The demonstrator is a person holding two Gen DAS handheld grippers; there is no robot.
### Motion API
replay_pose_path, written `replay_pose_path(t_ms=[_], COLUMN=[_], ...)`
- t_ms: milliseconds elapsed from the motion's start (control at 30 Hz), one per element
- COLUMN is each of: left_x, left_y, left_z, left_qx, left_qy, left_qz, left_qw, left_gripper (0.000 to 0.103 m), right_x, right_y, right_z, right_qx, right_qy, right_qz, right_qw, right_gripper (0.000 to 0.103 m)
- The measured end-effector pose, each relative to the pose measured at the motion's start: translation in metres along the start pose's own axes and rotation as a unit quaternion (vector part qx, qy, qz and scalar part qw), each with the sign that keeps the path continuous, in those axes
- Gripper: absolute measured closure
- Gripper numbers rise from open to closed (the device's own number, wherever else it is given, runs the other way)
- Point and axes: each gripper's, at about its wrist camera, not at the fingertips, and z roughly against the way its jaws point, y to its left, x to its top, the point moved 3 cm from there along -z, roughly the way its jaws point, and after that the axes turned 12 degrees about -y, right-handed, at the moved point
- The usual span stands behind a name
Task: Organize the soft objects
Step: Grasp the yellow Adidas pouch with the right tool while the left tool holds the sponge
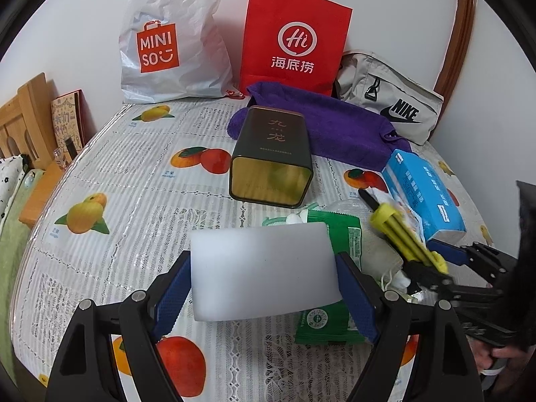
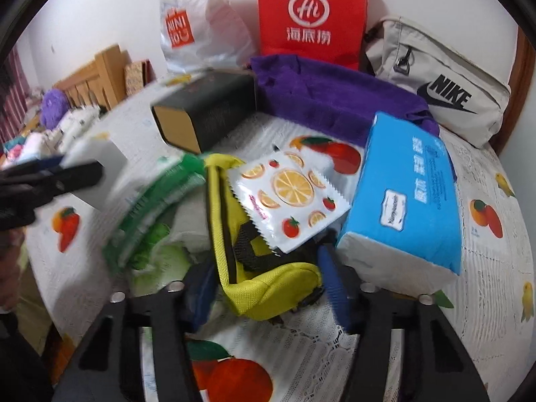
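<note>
My left gripper (image 1: 264, 261) is shut on a white foam block (image 1: 261, 278), its blue pads pressed to both sides just above the fruit-print tablecloth (image 1: 117, 174). In the right wrist view that block (image 2: 100, 157) shows blurred at the left. My right gripper (image 2: 264, 268) has its blue pads against the near end of a yellow pouch (image 2: 268, 294). A fruit-print sachet (image 2: 288, 197) lies on the pouch. The left wrist view has the right gripper (image 1: 432, 261) at the right, on the yellow pouch (image 1: 398, 231). A green packet (image 1: 348, 234) lies under the block.
A blue tissue pack (image 2: 408, 201) lies right of the pouch. A dark tin (image 1: 271, 157) lies on its side, open end forward, before a purple towel (image 1: 335, 127). At the wall stand a white bag (image 1: 167, 43), a red paper bag (image 1: 294, 37) and a grey waist bag (image 1: 395, 107).
</note>
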Motion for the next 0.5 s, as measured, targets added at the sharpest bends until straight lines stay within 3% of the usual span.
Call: replay_pose_path(t_ms=[233, 367, 500], left_x=[0.003, 0.003, 0.001], left_y=[0.001, 0.004, 0.008], left_z=[0.001, 0.003, 0.001], left_qx=[-0.005, -0.003, -0.001], left_qy=[-0.001, -0.001, 0.005], left_qz=[0.003, 0.007, 0.011], left_qw=[1.0000, 1.0000, 0.9999], left_gripper=[0.021, 0.020, 0.020], right_x=[0.006, -0.003, -0.014], right_y=[-0.007, -0.015, -0.013], right_z=[0.032, 0.035, 0.025], right_qx=[0.086, 0.099, 0.067], right_qy=[-0.011, 0.004, 0.028], right_qz=[-0.082, -0.127, -0.111], right_qw=[0.993, 0.987, 0.991], right_gripper=[0.056, 0.056, 0.053])
